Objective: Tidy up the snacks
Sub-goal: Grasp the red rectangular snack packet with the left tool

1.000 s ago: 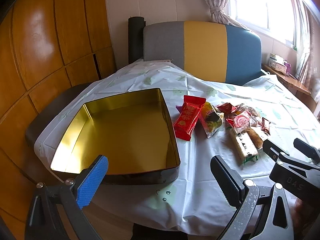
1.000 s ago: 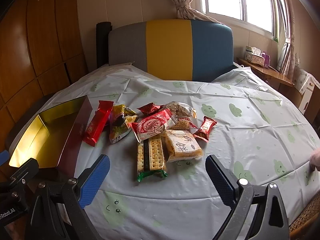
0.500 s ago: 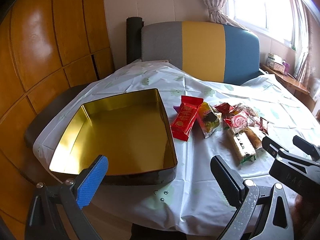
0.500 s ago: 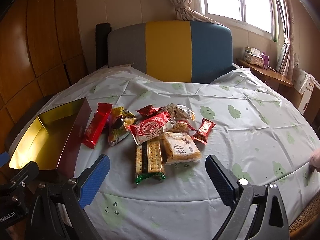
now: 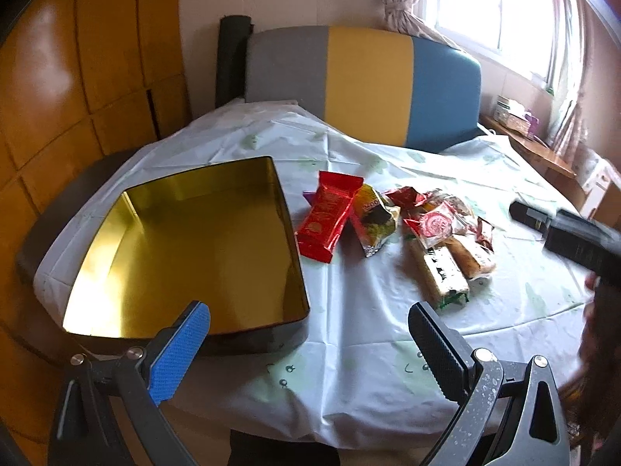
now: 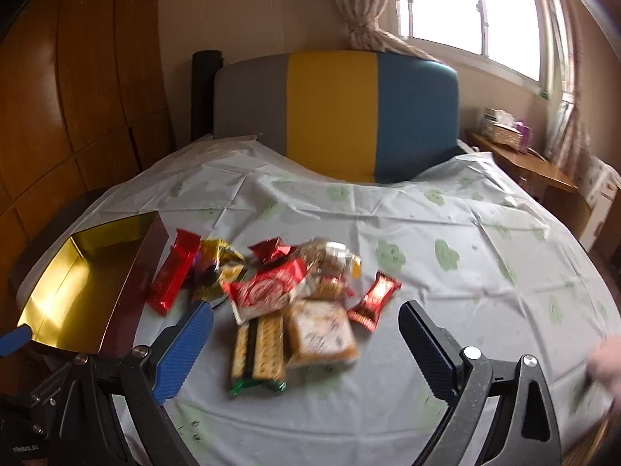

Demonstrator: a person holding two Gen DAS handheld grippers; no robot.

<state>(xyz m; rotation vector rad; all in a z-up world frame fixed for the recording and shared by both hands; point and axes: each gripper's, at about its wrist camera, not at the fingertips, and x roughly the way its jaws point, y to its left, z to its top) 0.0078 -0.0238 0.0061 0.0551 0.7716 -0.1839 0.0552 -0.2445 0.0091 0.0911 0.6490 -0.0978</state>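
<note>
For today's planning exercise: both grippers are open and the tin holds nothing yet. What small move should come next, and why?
Probably ease the right gripper forward and down over the cracker pack, the nearest snack. Its jaws are open and the pack lies between them, flat on the tablecloth. The tin sits empty to the left, and the left gripper is open and holds nothing.
</note>
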